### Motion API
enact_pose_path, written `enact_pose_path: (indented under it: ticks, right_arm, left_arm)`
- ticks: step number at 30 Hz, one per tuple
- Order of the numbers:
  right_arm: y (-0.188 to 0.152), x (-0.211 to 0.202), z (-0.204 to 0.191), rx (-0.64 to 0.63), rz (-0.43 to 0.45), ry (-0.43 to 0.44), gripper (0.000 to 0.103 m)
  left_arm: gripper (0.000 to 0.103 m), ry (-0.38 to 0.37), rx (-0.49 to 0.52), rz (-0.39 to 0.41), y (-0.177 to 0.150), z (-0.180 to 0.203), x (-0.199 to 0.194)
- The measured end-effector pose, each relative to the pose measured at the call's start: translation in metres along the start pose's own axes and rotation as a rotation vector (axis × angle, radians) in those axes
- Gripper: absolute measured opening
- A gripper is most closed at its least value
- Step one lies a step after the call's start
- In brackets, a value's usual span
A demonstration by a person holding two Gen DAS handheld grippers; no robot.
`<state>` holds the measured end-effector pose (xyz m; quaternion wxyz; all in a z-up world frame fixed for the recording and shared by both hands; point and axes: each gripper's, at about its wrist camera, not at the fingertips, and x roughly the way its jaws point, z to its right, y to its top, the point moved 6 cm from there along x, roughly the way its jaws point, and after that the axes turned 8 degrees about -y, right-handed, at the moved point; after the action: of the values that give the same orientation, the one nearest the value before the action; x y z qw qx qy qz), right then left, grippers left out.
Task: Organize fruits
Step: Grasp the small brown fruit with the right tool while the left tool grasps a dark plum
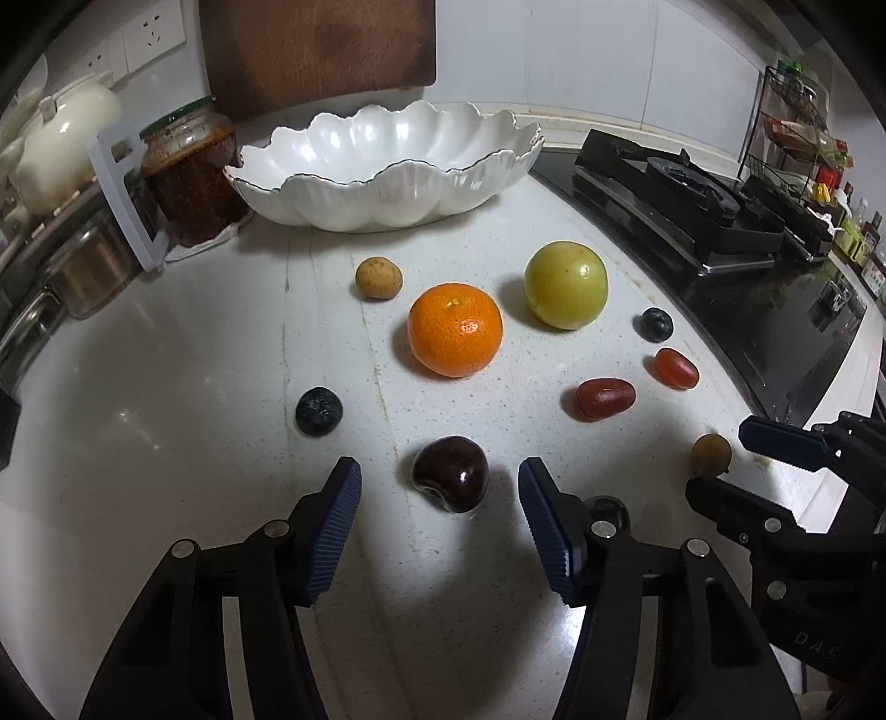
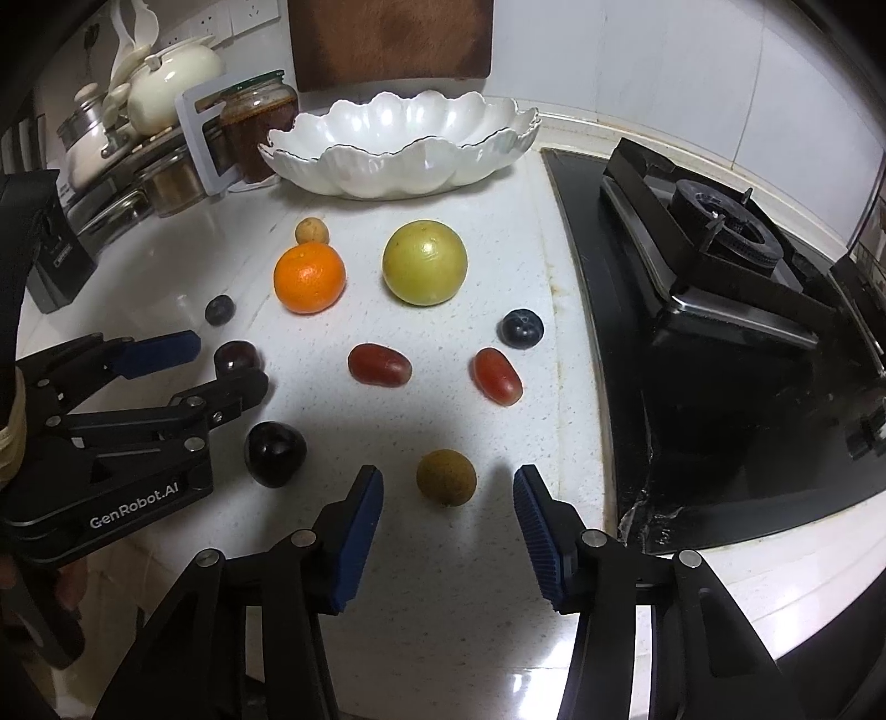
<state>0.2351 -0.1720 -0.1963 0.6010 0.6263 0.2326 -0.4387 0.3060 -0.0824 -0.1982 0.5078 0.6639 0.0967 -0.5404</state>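
Observation:
In the left wrist view my left gripper [image 1: 440,479] is open around a dark cherry [image 1: 451,473] on the white counter, with a gap on each side. My right gripper [image 2: 448,479] is open the same way around a brown longan [image 2: 446,476]. A second dark cherry [image 2: 275,453] lies between the two grippers. Farther back are a mandarin [image 1: 455,329], a yellow-green fruit [image 1: 566,285], a small longan [image 1: 379,278], two blueberries [image 1: 318,411] [image 1: 653,324] and two red oblong fruits [image 1: 603,399] [image 1: 675,368]. The white scalloped bowl [image 1: 410,213] at the back holds nothing.
A black gas stove [image 2: 720,238] fills the counter's right side. Left of the bowl stand a jar of red sauce [image 1: 191,177], a white teapot [image 1: 66,138] and metal pots [image 1: 88,271]. A wooden board [image 1: 315,50] leans on the wall; a spice rack [image 1: 797,127] is far right.

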Motion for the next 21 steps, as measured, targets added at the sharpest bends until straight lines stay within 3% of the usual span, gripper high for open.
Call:
enact_pose_path:
  ticks: [10, 14, 21]
  right_arm:
    - [0.0012, 0.0042, -0.0001, 0.008, -0.005, 0.008, 0.034]
    - [0.0, 0.0069, 0.0005, 0.011, -0.015, 0.016, 0.025]
    - [0.003, 0.0022, -0.001, 0.005, 0.004, 0.023, 0.025]
  left_arm:
    - [0.035, -0.002, -0.009, -0.019, 0.0001, 0.0009, 0.0059]
    - [0.032, -0.009, -0.016, -0.029, -0.0012, 0.0004, 0.0083]
    - [0.029, -0.014, -0.022, -0.02, -0.0014, 0.0007, 0.0074]
